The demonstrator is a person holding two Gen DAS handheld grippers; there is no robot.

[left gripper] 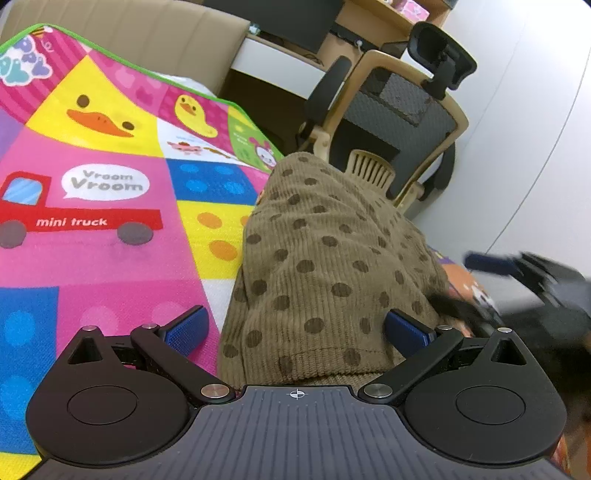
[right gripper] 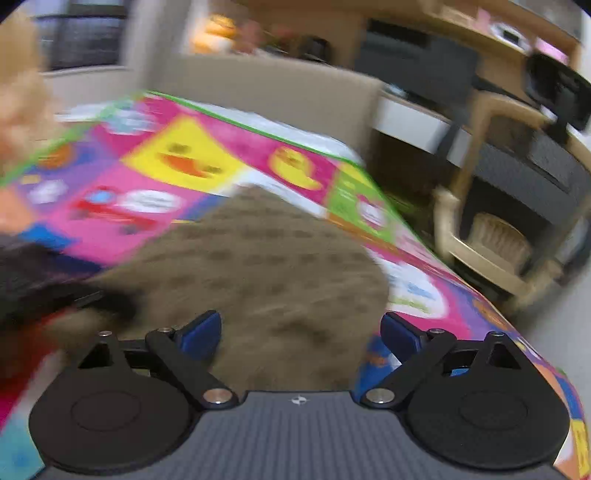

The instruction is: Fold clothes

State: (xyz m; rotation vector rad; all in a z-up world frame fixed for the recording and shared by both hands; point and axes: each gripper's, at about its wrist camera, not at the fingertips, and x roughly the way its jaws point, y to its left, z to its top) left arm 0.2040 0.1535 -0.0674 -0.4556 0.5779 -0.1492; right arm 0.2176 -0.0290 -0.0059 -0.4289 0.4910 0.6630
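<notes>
A brown ribbed garment with dark dots [left gripper: 317, 266] lies folded on the colourful play mat [left gripper: 110, 206]. My left gripper [left gripper: 297, 330] is open just above its near hem, one blue pad [left gripper: 186, 328] over the mat and the other over the cloth. In the blurred right wrist view the same brown garment [right gripper: 266, 266] spreads ahead of my right gripper [right gripper: 299, 334], which is open with nothing between its fingers. The right gripper also shows as a blurred dark shape [left gripper: 532, 280] at the right edge of the left wrist view.
An office chair [left gripper: 399, 110] with a beige frame and black mesh stands beyond the mat's far right edge. A beige headboard [left gripper: 147, 33] runs behind the mat. A desk [right gripper: 424, 118] with dark equipment lies further back. A white wall [left gripper: 535, 147] is on the right.
</notes>
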